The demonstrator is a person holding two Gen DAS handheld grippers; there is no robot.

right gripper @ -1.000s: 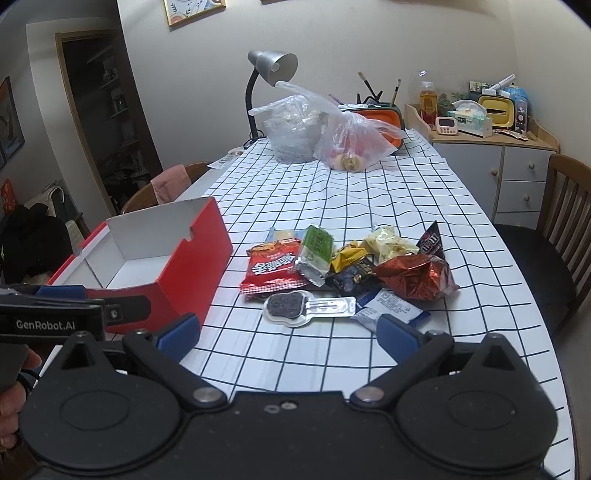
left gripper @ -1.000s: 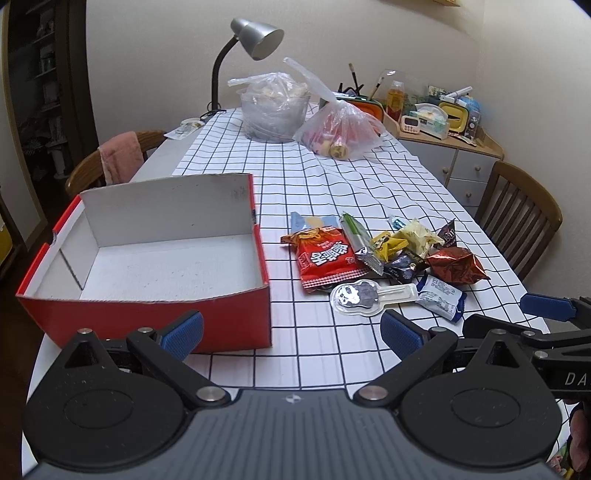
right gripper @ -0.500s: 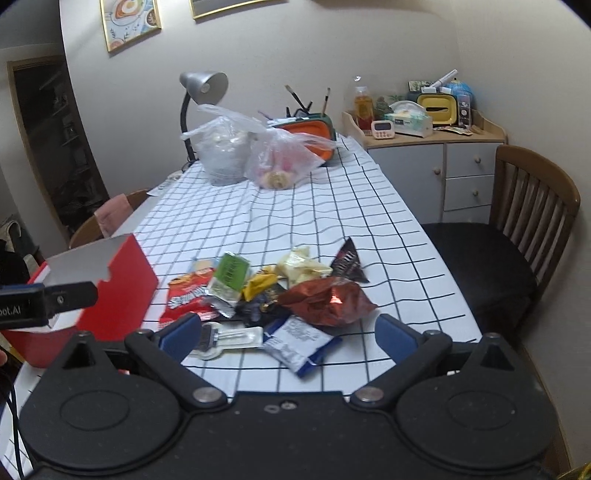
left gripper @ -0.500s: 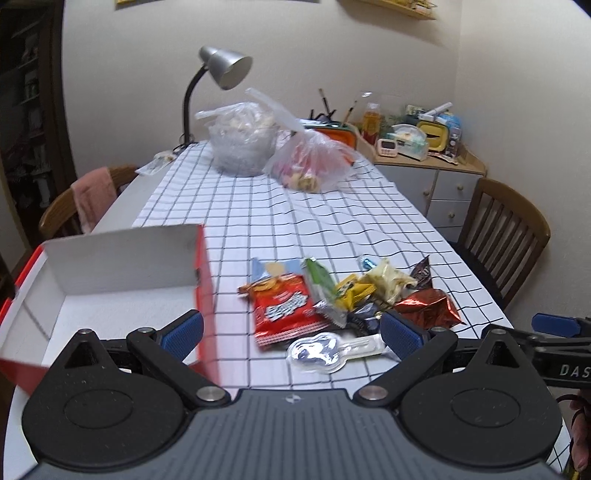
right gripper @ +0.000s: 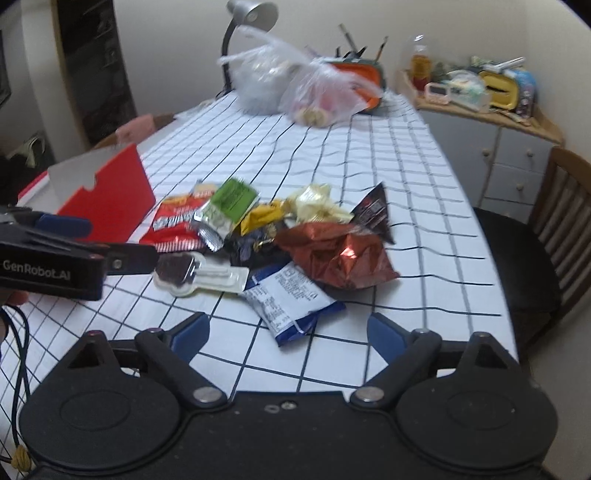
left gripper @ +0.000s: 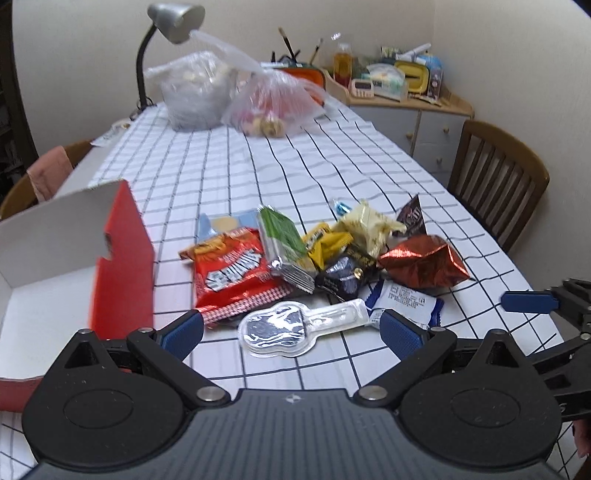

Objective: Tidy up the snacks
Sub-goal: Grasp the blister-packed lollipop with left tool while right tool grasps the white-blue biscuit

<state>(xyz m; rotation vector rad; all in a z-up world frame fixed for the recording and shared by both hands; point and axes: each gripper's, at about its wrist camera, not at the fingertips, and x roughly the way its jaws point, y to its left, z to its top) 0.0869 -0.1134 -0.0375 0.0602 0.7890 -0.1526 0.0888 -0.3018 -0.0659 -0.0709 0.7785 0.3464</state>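
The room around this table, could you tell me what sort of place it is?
Probably a home dining room: a checked tablecloth, wooden chairs and a cluttered corner cabinet.

Left tongs [left gripper: 291, 328] angled downward, jaws wide apart, nothing between blue pads. Right tongs [right gripper: 288, 332] angled downward too, jaws spread, just been closing slightly, nothing between pads. Both side by side, each visible at other's frame edge.

Cream walls [left gripper: 92, 55] surround a checked tabletop [left gripper: 207, 166]. A grey lamp [left gripper: 173, 16] stands at its far end; wooden chairs [left gripper: 498, 177] and a cluttered cabinet [left gripper: 432, 125] stand alongside.
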